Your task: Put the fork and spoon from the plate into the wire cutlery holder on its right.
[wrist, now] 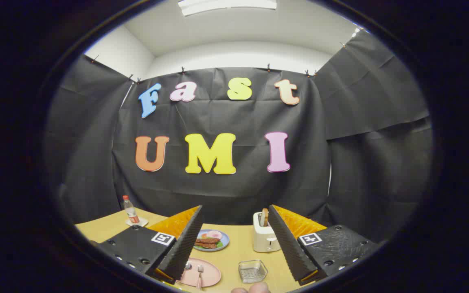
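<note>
Tongs held wide apart above the bench, gripping nothing.

Between the fingers, low down, a pink plate lies on the bench; a fork rests on it, tines away from the camera; the spoon sits beside the fork, mostly hidden by the left finger; just right of the plate stands the wire cutlery holder, apart from it; beyond them, a blue plate of food and a white toaster with a slice in its slot; a bottle stands on a coaster at the bench's far left; fingertips of a hand show nearest the camera.
</note>
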`<state>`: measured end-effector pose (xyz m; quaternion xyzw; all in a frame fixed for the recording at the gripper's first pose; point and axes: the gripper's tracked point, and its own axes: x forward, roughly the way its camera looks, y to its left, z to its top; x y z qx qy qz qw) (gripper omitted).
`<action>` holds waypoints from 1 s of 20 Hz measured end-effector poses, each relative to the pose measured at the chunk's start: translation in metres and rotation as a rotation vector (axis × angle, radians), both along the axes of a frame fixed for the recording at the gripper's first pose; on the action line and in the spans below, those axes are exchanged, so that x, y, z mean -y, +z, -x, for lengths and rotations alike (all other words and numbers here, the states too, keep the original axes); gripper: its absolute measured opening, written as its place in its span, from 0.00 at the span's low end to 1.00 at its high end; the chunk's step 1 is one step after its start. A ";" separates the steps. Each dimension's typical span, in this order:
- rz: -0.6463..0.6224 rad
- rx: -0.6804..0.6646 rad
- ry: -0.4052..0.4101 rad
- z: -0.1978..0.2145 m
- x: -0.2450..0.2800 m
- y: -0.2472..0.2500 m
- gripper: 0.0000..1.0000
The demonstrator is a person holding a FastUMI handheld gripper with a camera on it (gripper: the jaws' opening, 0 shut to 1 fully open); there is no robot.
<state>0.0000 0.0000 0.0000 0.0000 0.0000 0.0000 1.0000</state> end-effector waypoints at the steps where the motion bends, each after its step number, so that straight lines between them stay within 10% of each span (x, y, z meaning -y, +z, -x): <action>1: 0.003 -0.001 0.001 0.001 -0.001 -0.001 0.95; 20: 0.014 -0.130 0.038 -0.002 -0.037 -0.039 0.96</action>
